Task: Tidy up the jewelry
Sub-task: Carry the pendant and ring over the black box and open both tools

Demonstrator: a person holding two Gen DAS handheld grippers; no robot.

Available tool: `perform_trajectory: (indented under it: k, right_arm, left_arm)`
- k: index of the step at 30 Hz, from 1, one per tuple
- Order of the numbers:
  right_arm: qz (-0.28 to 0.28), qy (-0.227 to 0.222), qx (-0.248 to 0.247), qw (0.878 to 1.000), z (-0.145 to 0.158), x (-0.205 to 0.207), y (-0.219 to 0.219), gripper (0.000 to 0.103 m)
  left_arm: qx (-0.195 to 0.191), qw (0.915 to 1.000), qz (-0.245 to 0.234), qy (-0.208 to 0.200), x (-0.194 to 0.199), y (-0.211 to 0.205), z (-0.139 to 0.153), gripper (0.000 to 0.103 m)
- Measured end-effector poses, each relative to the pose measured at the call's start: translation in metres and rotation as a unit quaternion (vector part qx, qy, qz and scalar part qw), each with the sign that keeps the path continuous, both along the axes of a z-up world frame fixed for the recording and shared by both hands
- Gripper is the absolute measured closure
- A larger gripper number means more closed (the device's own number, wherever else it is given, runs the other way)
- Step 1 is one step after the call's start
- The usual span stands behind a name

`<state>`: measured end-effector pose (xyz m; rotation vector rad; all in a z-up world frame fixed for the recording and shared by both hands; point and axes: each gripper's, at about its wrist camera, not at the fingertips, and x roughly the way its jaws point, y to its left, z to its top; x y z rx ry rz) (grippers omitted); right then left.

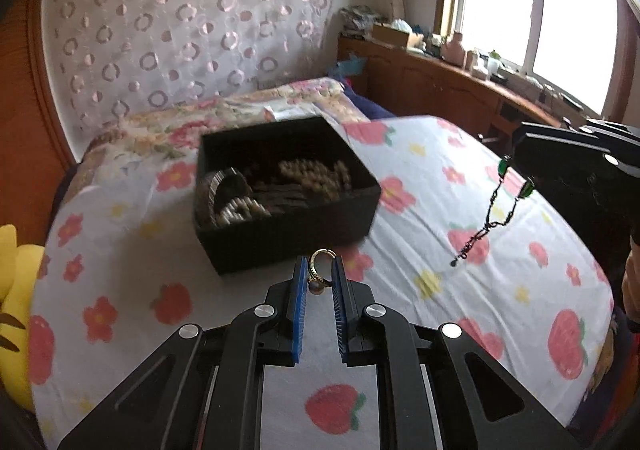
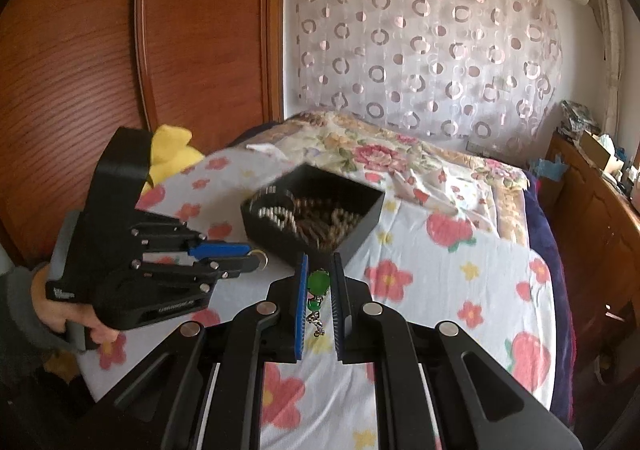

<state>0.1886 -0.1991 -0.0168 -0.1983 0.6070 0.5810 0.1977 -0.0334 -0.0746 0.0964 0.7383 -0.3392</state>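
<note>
The left claw point(image 1: 320, 270) pinches a gold ring point(image 1: 319, 266) just in front of the black box point(image 1: 280, 226) on the bed point(image 1: 460, 210). The right claw point(image 2: 320, 282) grips a green-bead chain point(image 2: 318, 284), hanging near the box's right side.

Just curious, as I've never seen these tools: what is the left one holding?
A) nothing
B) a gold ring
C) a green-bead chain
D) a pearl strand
B: the left gripper pinches a gold ring in its jaws; the green-bead chain hangs from the right gripper.
</note>
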Motion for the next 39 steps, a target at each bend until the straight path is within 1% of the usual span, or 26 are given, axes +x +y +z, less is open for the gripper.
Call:
perform_trajectory:
  k: [2,5,10,17,18,19,21,22,24,26,27,30,31,32,35,36,37,38,39]
  right_arm:
    - [0.004,-0.005,0.015,1.0,0.011,0.009,0.002,0.091]
    - [0.002,-0.01,0.021,1.0,0.023,0.022,0.006,0.091]
    - [0.001,-0.012,0.024,1.0,0.031,0.04,0.014,0.091]
    - [0.005,-0.008,0.009,1.0,0.029,0.064,0.032,0.091]
    - [0.004,-0.008,0.006,1.0,0.027,0.066,0.034,0.091]
    - [0.003,-0.007,0.006,1.0,0.026,0.069,0.035,0.091]
    - [0.002,-0.002,0.008,1.0,0.023,0.073,0.037,0.091]
    - [0.002,0.0,0.008,1.0,0.021,0.075,0.037,0.091]
    - [0.002,0.006,0.01,1.0,0.017,0.08,0.038,0.09]
    - [0.002,0.017,0.01,1.0,0.01,0.085,0.041,0.09]
    - [0.002,0.023,0.01,1.0,0.006,0.088,0.042,0.09]
    - [0.0,0.035,0.009,0.999,-0.005,0.095,0.045,0.09]
    - [-0.001,0.038,0.008,0.999,-0.007,0.097,0.045,0.09]
    - [-0.003,0.042,0.007,0.999,-0.01,0.099,0.046,0.09]
    - [-0.006,0.053,0.01,0.999,-0.016,0.104,0.048,0.09]
    - [-0.007,0.054,0.01,0.998,-0.018,0.105,0.049,0.089]
    - [-0.008,0.055,0.011,0.998,-0.019,0.105,0.049,0.089]
    - [-0.009,0.055,0.01,0.998,-0.019,0.105,0.048,0.087]
    - [-0.011,0.054,0.01,0.998,-0.019,0.105,0.047,0.083]
  left_arm:
    - [-0.002,0.9999,0.006,-0.009,0.004,0.003,0.009,0.092]
    - [-0.006,0.9997,0.013,-0.021,0.01,0.006,0.021,0.092]
    - [-0.011,0.9992,0.022,-0.031,0.029,0.011,0.035,0.092]
    - [-0.007,0.999,0.036,-0.026,0.049,0.015,0.03,0.091]
    - [-0.007,0.9988,0.041,-0.027,0.051,0.016,0.028,0.09]
    - [-0.008,0.9986,0.045,-0.026,0.052,0.018,0.028,0.087]
    - [-0.012,0.9982,0.052,-0.028,0.051,0.023,0.028,0.073]
    - [-0.012,0.9979,0.056,-0.031,0.049,0.025,0.029,0.069]
    - [-0.011,0.9972,0.064,-0.037,0.046,0.029,0.03,0.056]
    - [-0.007,0.9963,0.073,-0.045,0.041,0.034,0.032,0.05]
    - [-0.007,0.996,0.076,-0.047,0.039,0.037,0.033,0.044]
    - [-0.012,0.9952,0.082,-0.051,0.036,0.043,0.037,0.033]
    - [-0.012,0.9952,0.083,-0.051,0.035,0.042,0.037,0.03]
    - [-0.011,0.9949,0.085,-0.052,0.035,0.042,0.038,0.025]
    - [-0.003,0.9941,0.09,-0.061,0.03,0.043,0.041,0.02]
    - [0.003,0.9938,0.09,-0.064,0.028,0.043,0.041,0.016]
    - [0.008,0.9935,0.091,-0.068,0.027,0.042,0.042,0.014]
    - [0.011,0.9931,0.092,-0.071,0.024,0.042,0.043,0.012]
    - [0.012,0.9929,0.093,-0.074,0.022,0.042,0.044,0.011]
